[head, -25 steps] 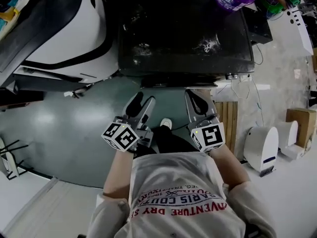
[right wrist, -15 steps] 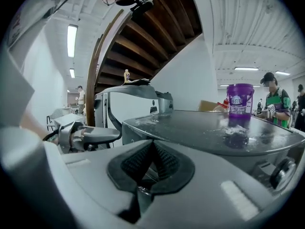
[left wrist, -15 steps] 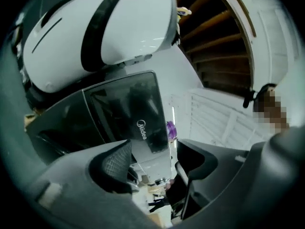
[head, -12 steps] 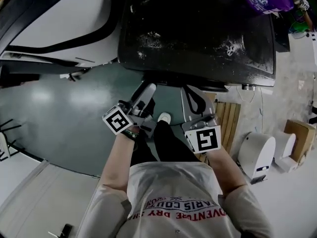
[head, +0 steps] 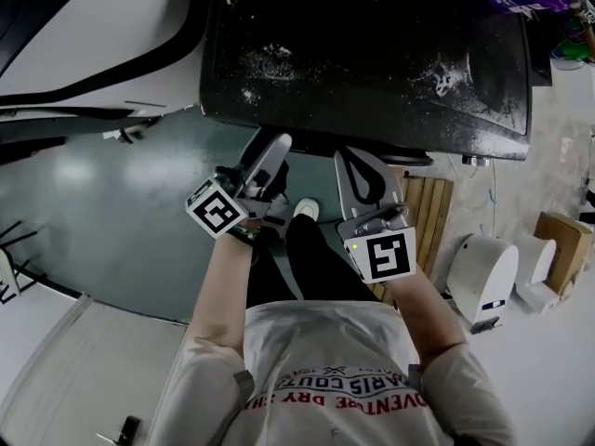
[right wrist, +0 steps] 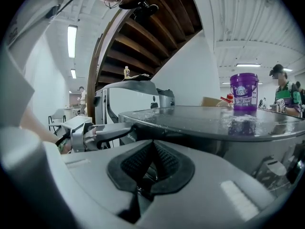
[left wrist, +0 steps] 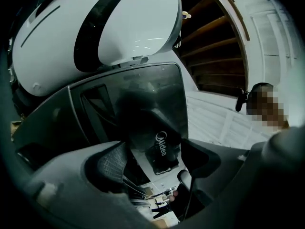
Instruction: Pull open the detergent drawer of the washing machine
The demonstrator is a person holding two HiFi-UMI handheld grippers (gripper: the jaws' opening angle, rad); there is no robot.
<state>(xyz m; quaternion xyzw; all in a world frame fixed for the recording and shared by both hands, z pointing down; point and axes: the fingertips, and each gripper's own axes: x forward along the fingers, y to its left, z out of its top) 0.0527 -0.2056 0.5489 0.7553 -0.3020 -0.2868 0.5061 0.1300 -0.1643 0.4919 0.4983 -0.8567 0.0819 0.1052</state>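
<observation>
The left tongs [left wrist: 157, 162] are being opened, empty, at the near front of the dark grey washing machine [head: 372, 54]. The right tongs [right wrist: 151, 165] are held together, empty. The detergent drawer, judged to be the logo-marked panel [left wrist: 162, 149], is shut. If the tongs are closed off its edge, grip may be lost.

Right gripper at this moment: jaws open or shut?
Shut. In the right gripper view, the right gripper has its two ribbed pads meeting along a line, with nothing between them.
</observation>
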